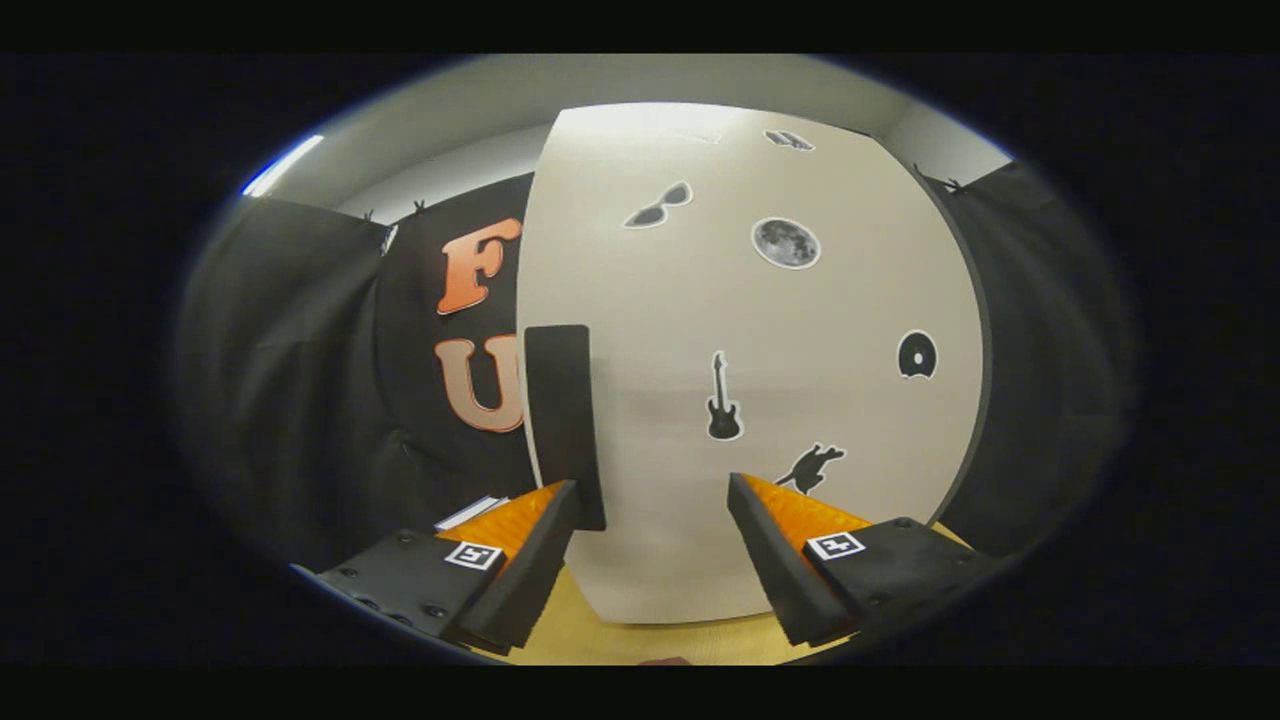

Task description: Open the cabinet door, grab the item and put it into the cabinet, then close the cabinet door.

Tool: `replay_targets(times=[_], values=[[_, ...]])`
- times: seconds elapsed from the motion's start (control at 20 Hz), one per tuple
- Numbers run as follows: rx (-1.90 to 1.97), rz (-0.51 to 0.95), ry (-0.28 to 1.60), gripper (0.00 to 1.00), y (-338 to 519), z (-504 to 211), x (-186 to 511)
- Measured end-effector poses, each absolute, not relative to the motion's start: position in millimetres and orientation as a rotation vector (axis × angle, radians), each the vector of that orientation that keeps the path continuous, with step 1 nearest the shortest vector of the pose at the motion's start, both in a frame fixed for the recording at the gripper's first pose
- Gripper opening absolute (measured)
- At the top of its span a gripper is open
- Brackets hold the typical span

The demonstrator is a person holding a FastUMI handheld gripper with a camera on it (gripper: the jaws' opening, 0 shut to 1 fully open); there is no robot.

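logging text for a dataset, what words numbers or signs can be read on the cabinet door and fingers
Cabinet door: no words; the sunglasses sticker, moon sticker, record sticker and guitar sticker are pictures only.
Top sticker: too blurred to tell.
Gripper, fingers open before the door: square code markers, no readable text.

The left finger [545,545] covers the foot of the door's dark handle [562,420]. A white thing [470,512] behind that finger is mostly hidden. The tabletop [620,640] is cut off below.
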State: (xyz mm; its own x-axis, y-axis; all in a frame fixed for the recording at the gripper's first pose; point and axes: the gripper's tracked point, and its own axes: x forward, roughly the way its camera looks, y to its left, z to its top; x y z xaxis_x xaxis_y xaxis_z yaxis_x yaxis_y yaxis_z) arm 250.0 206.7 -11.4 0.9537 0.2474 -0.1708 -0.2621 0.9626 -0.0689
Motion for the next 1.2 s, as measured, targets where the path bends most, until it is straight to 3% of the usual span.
replay_targets(times=[0.65,1.2], values=[[-0.107,0.248,0.159,0.95,213.3,-11.7,264.6],[-0.099,0.248,0.141,0.95,199.3,-1.1,229.9]])
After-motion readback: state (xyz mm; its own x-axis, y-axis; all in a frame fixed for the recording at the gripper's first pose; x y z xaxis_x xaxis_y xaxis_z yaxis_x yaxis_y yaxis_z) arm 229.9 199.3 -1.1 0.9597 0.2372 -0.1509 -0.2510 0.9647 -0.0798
